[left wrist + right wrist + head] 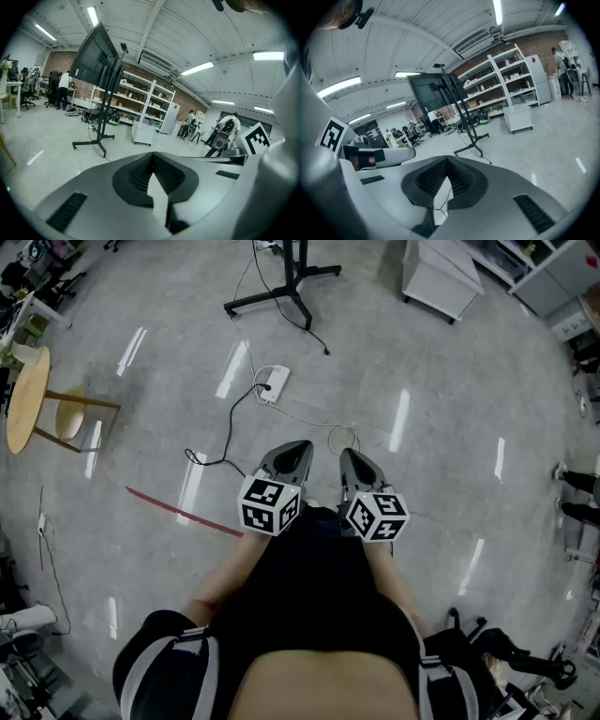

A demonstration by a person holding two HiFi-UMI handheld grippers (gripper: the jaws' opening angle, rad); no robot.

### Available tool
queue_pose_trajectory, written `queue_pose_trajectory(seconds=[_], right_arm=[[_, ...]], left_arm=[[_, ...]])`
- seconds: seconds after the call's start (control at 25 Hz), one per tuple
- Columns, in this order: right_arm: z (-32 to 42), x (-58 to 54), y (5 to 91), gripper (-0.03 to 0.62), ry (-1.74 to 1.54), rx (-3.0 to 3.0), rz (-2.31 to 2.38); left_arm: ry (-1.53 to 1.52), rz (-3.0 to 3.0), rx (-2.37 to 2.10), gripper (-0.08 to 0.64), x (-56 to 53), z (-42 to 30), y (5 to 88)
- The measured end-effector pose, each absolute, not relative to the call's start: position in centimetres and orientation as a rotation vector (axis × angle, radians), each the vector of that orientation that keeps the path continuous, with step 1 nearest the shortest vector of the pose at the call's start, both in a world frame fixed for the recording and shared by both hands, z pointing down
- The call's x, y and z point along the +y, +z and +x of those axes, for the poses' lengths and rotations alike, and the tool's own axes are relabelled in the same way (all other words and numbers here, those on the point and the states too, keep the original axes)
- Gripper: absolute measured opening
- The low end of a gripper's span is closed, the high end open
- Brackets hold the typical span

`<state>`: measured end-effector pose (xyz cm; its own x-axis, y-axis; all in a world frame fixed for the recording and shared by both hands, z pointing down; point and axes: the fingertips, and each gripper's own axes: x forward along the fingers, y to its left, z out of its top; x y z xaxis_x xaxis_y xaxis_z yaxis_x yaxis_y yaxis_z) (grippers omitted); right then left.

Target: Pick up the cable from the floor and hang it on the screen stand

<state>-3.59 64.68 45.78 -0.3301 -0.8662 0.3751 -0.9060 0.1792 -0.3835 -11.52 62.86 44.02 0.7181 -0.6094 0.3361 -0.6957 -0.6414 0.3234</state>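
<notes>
Both the left gripper [301, 445] and the right gripper [346, 455] have their jaws squeezed tight together with nothing in them. The cable [342, 428] lies on the floor well away from the screen stand [267, 298], on my side of it, just past the gripper tips. I think I should open one gripper wide, go down low, pinch the thin cable deep in the pads and lift slowly. I cannot see what is inside the white cabinet [441, 277] beside the screen stand.

the screen stand [296, 277] is cut off above; cable [309, 418] perhaps partly hidden.
</notes>
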Motion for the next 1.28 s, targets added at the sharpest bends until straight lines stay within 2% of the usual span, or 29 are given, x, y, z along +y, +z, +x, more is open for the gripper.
queue_pose_trajectory(seconds=[0.4, 0.76, 1.28], right_arm=[[0.6, 66.6, 44.9, 0.023, 0.818, -2.297, 1.887], [-1.4, 65.7, 45.3, 0.026, 0.75, -2.349, 1.809], [1.3, 56.4, 45.8, 0.025, 0.817, -2.304, 1.822]], left_arm=[[0.307, 2.483, -1.007, 0.006, 63.4, -9.2, 44.6], [0.28, 2.454, -1.039, 0.006, 63.4, -9.9, 45.2], [0.314, 2.413, -1.035, 0.006, 53.3, -8.2, 45.5]])
